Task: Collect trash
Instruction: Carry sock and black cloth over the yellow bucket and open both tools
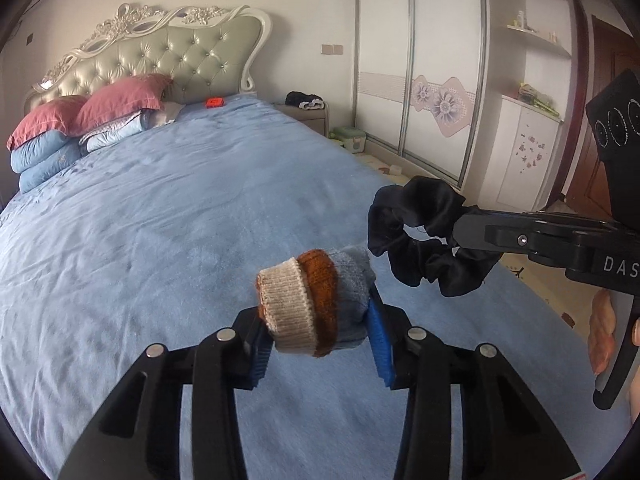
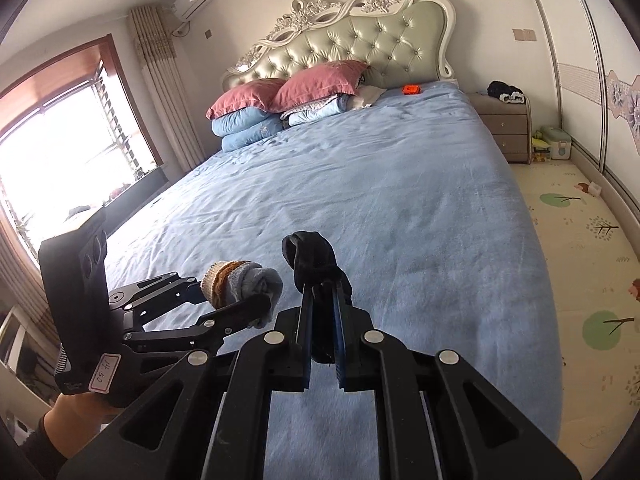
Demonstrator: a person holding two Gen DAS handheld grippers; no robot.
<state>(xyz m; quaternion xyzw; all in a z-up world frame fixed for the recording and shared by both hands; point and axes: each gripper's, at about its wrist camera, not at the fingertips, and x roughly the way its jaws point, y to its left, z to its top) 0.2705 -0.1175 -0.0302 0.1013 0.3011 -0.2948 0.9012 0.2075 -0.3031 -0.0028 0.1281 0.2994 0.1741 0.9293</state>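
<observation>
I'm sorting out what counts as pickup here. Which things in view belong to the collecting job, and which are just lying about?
Part of the job:
- rolled sock, clamped in the left gripper
- black scrunchie, clamped in the right gripper

Just lying about:
- red pillows
- folded blue quilts
- small orange item by the headboard
- dark clothes on the nightstand

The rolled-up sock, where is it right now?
The rolled-up sock is clamped in the left gripper, held above the blue bed near its foot, just left of the black scrunchie.
</observation>
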